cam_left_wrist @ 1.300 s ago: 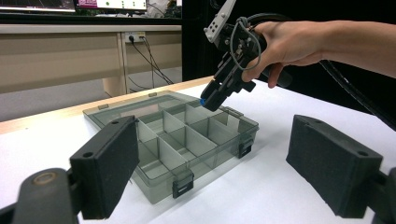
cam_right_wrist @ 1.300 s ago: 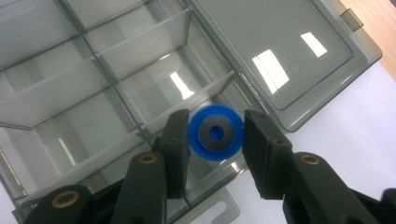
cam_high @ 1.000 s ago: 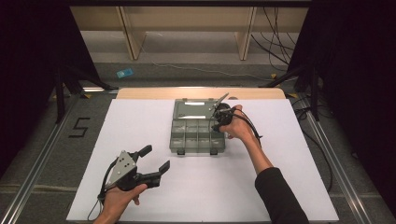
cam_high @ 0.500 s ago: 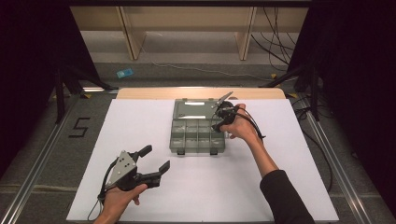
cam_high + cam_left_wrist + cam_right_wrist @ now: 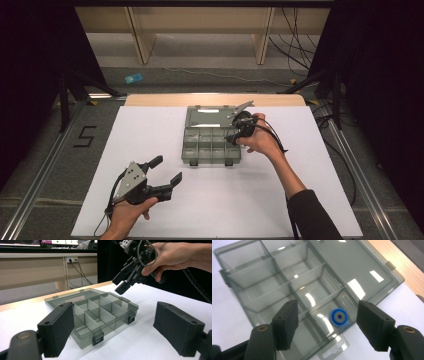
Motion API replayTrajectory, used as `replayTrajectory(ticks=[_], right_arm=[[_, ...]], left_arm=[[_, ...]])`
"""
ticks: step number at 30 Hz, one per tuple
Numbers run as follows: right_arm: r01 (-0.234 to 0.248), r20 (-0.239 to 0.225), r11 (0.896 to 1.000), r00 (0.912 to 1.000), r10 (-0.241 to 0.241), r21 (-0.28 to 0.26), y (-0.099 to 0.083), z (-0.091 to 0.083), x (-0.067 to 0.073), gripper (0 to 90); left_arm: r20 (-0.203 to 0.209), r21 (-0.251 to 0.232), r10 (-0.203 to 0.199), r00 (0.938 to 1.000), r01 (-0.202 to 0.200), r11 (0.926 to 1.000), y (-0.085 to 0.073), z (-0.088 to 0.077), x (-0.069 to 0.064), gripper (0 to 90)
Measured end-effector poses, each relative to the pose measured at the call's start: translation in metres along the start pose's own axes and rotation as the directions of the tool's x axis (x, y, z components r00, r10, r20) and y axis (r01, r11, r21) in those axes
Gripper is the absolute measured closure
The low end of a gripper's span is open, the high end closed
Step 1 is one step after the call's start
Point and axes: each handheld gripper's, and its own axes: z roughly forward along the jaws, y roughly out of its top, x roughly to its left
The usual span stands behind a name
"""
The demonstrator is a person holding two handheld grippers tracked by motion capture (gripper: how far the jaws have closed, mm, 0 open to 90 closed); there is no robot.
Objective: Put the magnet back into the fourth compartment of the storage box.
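A smoky grey compartment box (image 5: 210, 145) lies open at the table's middle, its lid (image 5: 209, 117) folded flat on the far side. A small blue ring (image 5: 339, 317) rests in one compartment by the lid hinge. My right gripper (image 5: 231, 138) hovers over the box's right side, pointing down. Its jaws have just been opening and stand apart with nothing between them (image 5: 328, 312); the ring lies below. My left gripper (image 5: 167, 168) is open and empty at the near left of the table, facing the box (image 5: 95, 315) and the right gripper (image 5: 125, 282).
The white table top (image 5: 300, 200) ends in a wooden strip (image 5: 150, 100) at the far edge. Beyond it stand shelf legs (image 5: 142, 40). Cables (image 5: 300, 50) run on the floor at the right. A "5" marking (image 5: 85, 136) is on the floor at the left.
The right gripper has lifted slightly above the box's right side. The left gripper has stayed put.
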Motion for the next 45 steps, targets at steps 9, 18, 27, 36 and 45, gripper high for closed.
replayTrajectory(ticks=[9, 18, 27, 36, 45], right_arm=[[-0.015, -0.008, 0.999, 0.9999, 0.015, -0.040, -0.002, -0.007, 0.012, 34.3], [-0.003, -0.018, 0.997, 0.9998, 0.002, -0.081, -0.008, -0.013, 0.022, 32.8], [0.010, -0.024, 0.993, 0.9996, -0.013, -0.121, -0.012, -0.019, 0.033, 32.3], [0.012, -0.030, 0.989, 0.9994, -0.016, -0.145, -0.020, -0.025, 0.043, 30.3], [-0.020, -0.057, 0.976, 0.9984, 0.008, -0.218, -0.026, -0.035, 0.052, 29.7]], left_arm=[[-0.003, 0.004, 0.001, 1.0000, -0.001, 1.0000, 0.000, 0.000, 0.000, 16.0], [0.000, 0.001, -0.001, 1.0000, 0.001, 1.0000, 0.000, 0.000, 0.000, 16.0], [0.000, 0.000, -0.001, 1.0000, 0.001, 1.0000, 0.000, 0.000, 0.000, 16.0], [0.001, -0.003, 0.002, 1.0000, -0.002, 1.0000, 0.001, -0.001, 0.000, 16.0], [0.008, -0.010, 0.001, 1.0000, -0.001, 0.9999, 0.000, 0.000, -0.001, 16.0]])
